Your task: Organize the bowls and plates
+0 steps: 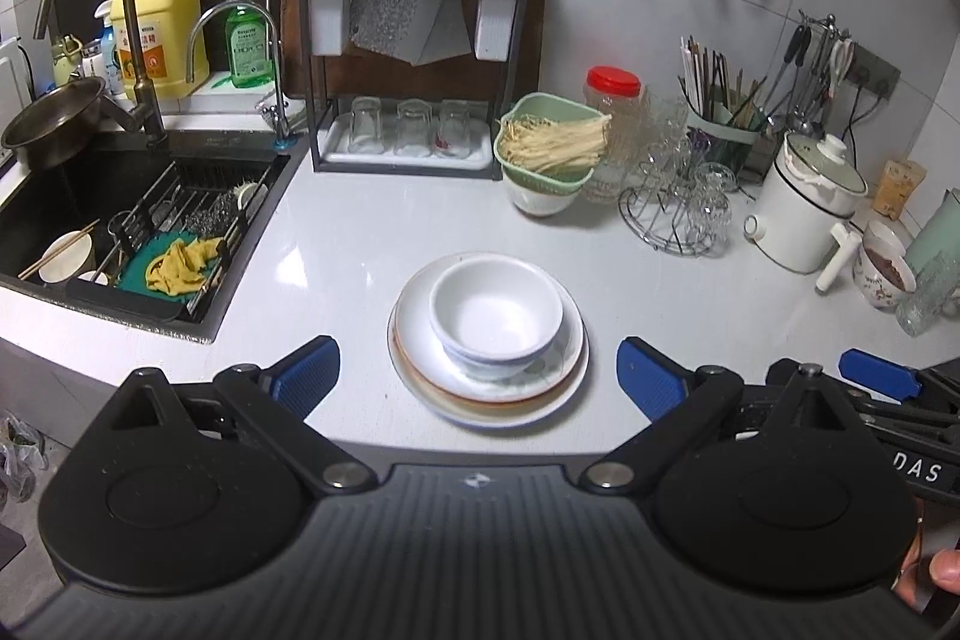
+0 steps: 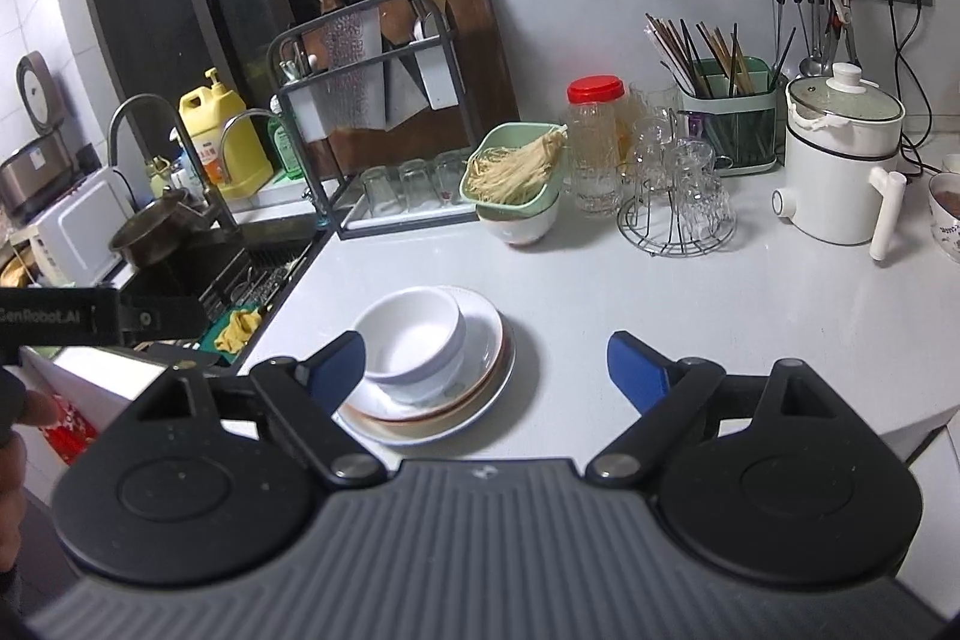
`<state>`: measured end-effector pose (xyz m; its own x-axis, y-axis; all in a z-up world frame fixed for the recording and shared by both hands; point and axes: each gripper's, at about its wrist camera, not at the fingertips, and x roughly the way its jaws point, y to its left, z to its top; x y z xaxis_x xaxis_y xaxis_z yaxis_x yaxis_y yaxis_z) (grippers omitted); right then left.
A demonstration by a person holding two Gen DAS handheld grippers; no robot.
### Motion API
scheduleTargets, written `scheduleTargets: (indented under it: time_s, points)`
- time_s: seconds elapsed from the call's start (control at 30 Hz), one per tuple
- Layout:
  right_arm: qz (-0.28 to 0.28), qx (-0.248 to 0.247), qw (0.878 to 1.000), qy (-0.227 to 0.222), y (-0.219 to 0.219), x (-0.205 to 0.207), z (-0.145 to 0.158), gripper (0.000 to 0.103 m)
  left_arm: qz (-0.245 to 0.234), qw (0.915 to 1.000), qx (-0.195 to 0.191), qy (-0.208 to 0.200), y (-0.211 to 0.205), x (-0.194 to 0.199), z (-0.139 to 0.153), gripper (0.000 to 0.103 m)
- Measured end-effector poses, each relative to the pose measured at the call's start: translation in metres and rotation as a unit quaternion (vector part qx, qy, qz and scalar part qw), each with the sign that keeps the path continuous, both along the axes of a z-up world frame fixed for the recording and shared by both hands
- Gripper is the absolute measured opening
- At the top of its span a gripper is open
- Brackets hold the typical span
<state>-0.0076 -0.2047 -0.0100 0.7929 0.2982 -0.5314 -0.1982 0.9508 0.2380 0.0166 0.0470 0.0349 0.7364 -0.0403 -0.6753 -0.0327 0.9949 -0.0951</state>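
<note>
A white bowl (image 1: 495, 307) sits nested on another bowl atop a stack of white plates (image 1: 489, 403) on the white counter. My left gripper (image 1: 478, 376) is open, its blue pads wide apart on either side of the stack's near edge, touching nothing. The same bowl (image 2: 414, 334) and plates (image 2: 474, 400) lie left of centre in the right wrist view. My right gripper (image 2: 486, 367) is open and empty, its left pad just in front of the bowl's left side. A blue fingertip (image 1: 879, 373) of the right gripper shows at the left wrist view's right edge.
A sink (image 1: 36, 214) with a rack, cloth and a bowl lies left. Behind the stack stand a knife and glass rack (image 1: 414, 58), a green basket of noodles (image 1: 549, 142) on a bowl, a glass stand (image 1: 678, 214), a white pot (image 1: 804, 208) and a patterned bowl (image 1: 885, 274).
</note>
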Motion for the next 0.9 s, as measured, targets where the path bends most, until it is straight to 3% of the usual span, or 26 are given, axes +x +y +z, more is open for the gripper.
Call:
scheduleTargets:
  time_s: [0.9]
  points:
    - [-0.023, -0.006, 1.000, -0.005, 0.027, -0.054, -0.001, 0.089, -0.031, 0.9995, 0.002, 0.012, 0.018, -0.049, -0.007, 0.100]
